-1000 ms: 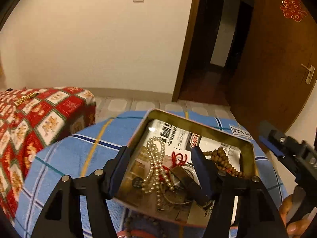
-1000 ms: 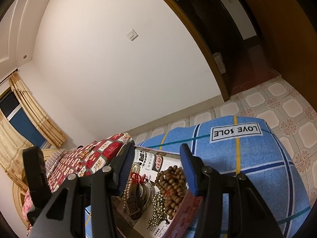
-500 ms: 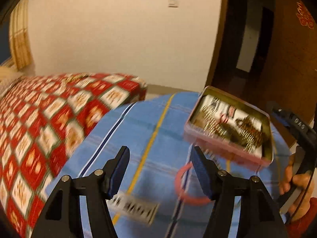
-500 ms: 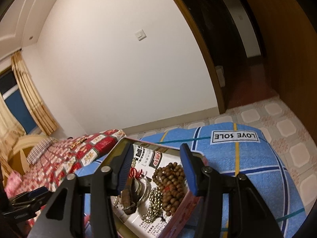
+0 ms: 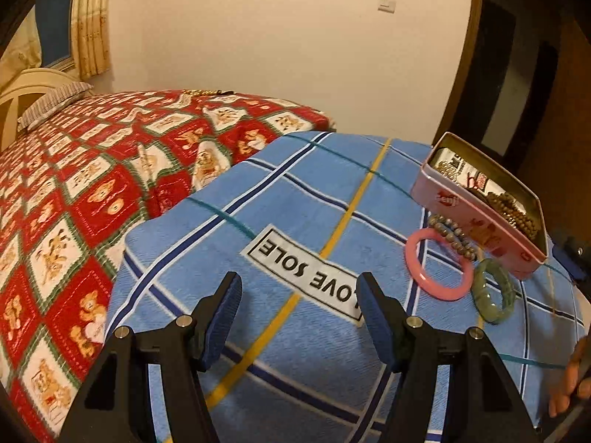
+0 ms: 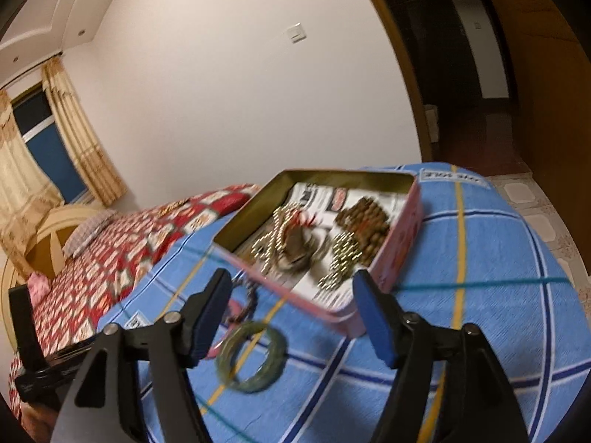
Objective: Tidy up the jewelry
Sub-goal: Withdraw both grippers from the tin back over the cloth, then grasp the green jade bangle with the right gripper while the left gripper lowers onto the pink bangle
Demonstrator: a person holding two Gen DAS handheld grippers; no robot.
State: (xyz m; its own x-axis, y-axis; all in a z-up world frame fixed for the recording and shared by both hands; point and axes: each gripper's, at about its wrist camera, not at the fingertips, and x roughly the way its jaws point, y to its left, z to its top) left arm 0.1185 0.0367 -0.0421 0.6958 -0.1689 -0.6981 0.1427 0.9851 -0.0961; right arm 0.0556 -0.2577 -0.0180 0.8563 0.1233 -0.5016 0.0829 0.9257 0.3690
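Observation:
A pink tin box (image 5: pixel 476 217) with several bead strings and necklaces in it stands on a blue checked cloth (image 5: pixel 295 221). The box also shows in the right wrist view (image 6: pixel 402 229), blurred. Next to it lie a pink bangle (image 5: pixel 436 264), a green jade bangle (image 5: pixel 495 297) and a grey bead bracelet (image 5: pixel 452 234). My left gripper (image 5: pixel 297 317) is open and empty, over the cloth's "LOVE SOLE" label, left of the bangles. My right gripper (image 6: pixel 291 313) is open and empty, just above the green bangle (image 6: pixel 253 358) and the box's near edge.
A bed with a red teddy-bear quilt (image 5: pixel 92 184) lies left of the blue cloth. A gold chain (image 5: pixel 201 92) lies on the quilt's far edge. A wooden door and dark doorway (image 6: pixel 480 55) are at the right. A hand (image 5: pixel 570 380) shows at the right edge.
My left gripper has pulled back from over the box and swung left; the box now sits at its far right. My right gripper has backed off, bringing the green bangle into view.

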